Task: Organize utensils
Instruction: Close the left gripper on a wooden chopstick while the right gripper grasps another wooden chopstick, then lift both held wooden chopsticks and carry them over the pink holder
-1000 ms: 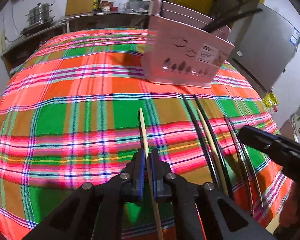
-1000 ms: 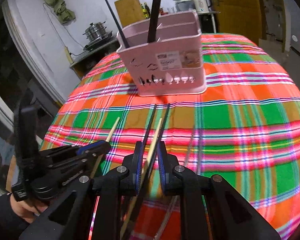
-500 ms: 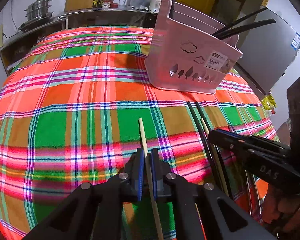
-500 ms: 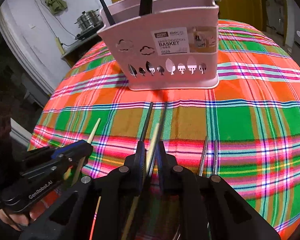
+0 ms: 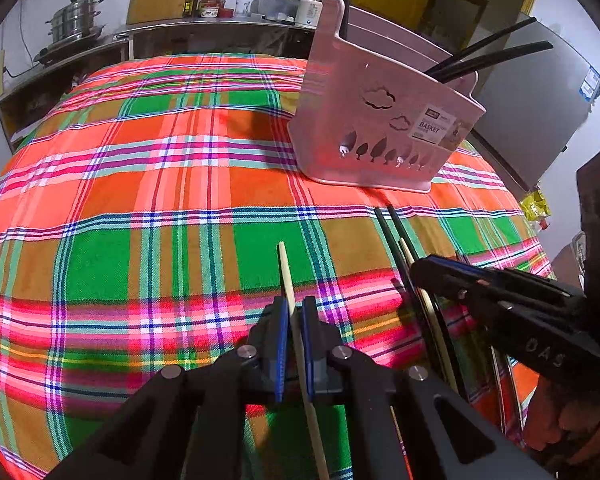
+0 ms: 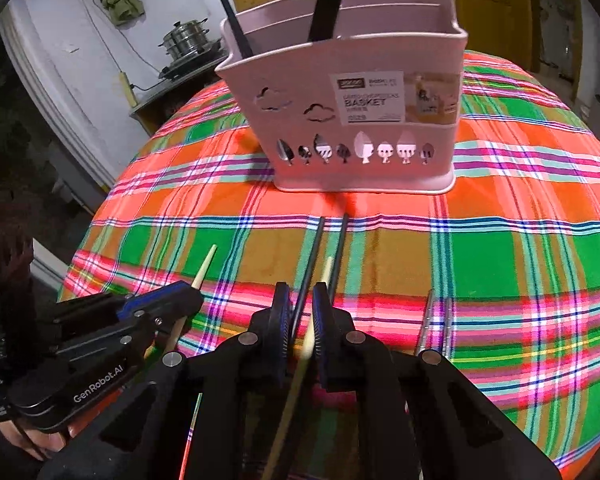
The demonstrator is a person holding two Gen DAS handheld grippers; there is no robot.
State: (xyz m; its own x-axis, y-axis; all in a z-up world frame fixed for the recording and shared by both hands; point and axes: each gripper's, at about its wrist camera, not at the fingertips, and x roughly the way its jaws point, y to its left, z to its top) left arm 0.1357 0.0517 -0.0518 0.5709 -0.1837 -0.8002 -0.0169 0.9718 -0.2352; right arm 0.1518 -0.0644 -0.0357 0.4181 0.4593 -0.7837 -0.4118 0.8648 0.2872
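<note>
The left gripper [image 5: 294, 344] has its fingers pinched on a pale wooden chopstick [image 5: 285, 272], gripped partway along, with the tip projecting forward at centre frame over the plaid cloth [image 5: 140, 184] that covers the bench. The right gripper [image 6: 300, 328] has its fingers drawn close on a second pale chopstick [image 6: 326, 276], lower centre of its view; a black chopstick [image 6: 314, 256] also runs between those fingers, and whether it is caught in the pinch or merely lying on the cloth beneath cannot be told. A second black chopstick [image 6: 340, 248] lies just beside it, and a pair of metal chopsticks [image 6: 436, 316] rests on the cloth at lower right. The pink basket [image 6: 356, 160], destination for the utensils, stands upright in the upper centre of the right view, already holding dark chopsticks [image 6: 328, 0] that lean out of its compartments. Assessment: the wooden sticks are light, stiff and narrow, likely to pivot or slip in a two-point pinch. A hold nearer mid-length would limit swing. The metal pair is judged smoother and more slippery, and lies flat, so lifting it calls for a firm, low pinch.
</note>
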